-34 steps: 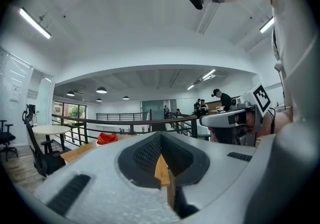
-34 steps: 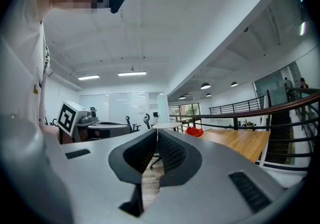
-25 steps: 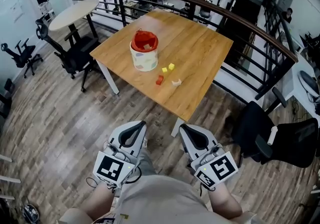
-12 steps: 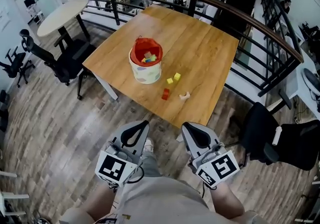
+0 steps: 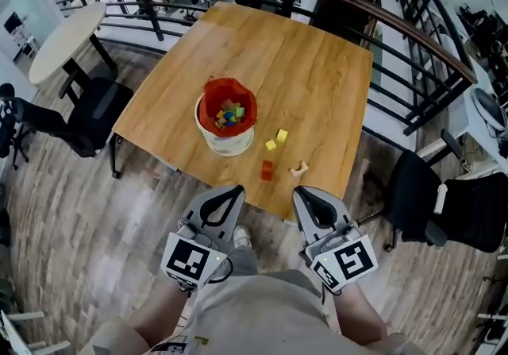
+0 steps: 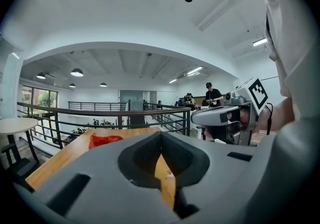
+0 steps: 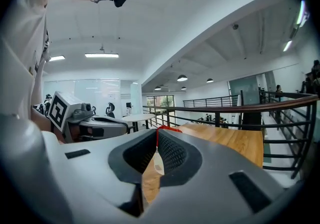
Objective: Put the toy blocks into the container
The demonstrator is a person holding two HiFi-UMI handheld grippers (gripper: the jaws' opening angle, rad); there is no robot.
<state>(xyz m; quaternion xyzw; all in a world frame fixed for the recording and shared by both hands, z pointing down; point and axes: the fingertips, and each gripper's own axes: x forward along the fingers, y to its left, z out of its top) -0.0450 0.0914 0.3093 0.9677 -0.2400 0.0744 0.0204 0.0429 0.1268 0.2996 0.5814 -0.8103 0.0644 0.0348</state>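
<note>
Wooden table (image 5: 317, 67), container (image 5: 226, 141), red block (image 5: 267, 170)

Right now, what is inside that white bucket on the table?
The container has a red lining and holds a small heap of toy blocks in several colours. Whatever lies under that top layer is covered, so their number cannot be told.

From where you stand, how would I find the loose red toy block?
On the square wooden table stands a white, red-lined bucket. Near the front edge, beside two yellow blocks and a cream piece, the small block is the only red one.
</note>
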